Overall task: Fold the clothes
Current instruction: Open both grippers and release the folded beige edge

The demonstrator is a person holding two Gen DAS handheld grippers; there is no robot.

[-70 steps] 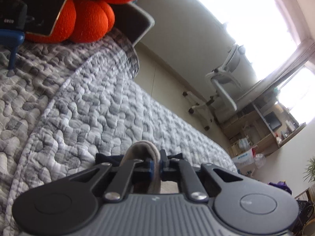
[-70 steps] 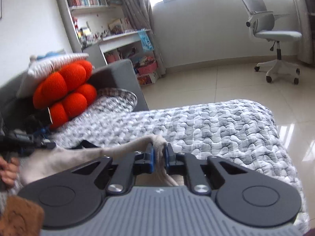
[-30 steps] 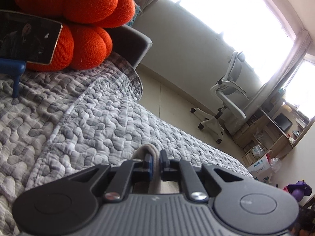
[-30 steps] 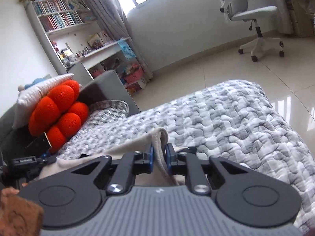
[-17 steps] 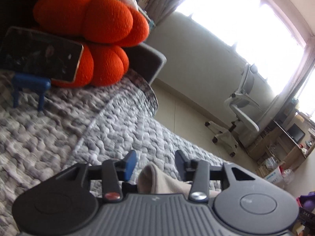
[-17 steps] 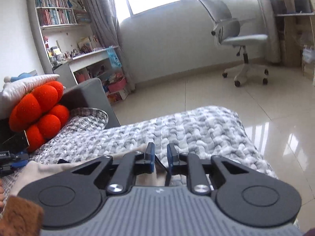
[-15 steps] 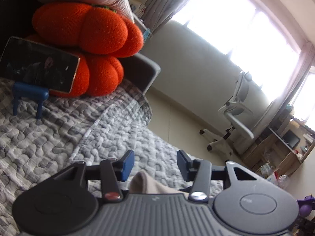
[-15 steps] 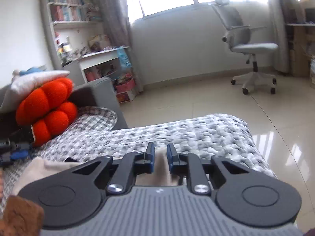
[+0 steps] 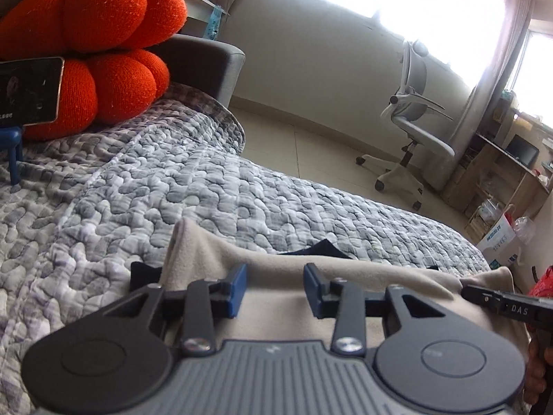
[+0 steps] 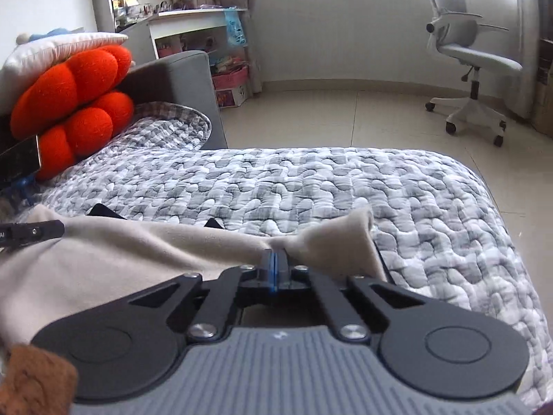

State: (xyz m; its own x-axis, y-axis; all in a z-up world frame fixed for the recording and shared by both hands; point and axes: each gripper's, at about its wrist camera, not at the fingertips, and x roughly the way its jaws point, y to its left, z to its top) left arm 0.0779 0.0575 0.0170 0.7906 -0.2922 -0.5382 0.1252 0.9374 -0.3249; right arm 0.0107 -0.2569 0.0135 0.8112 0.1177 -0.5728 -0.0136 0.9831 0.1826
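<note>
Closest in, the left gripper (image 9: 273, 288) has its jaws apart, having just been closing, with the beige garment's (image 9: 276, 269) folded edge lying between the pads but not pinched, while the right gripper (image 10: 274, 269) has just been closing and is now clamped tight on the same edge near its right corner. This looks like a re-grip partway through a fold, so next the left needs to pinch the edge. The garment stretches sideways across both grippers, its edge facing away over the grey quilt (image 10: 311, 186) beyond.
</note>
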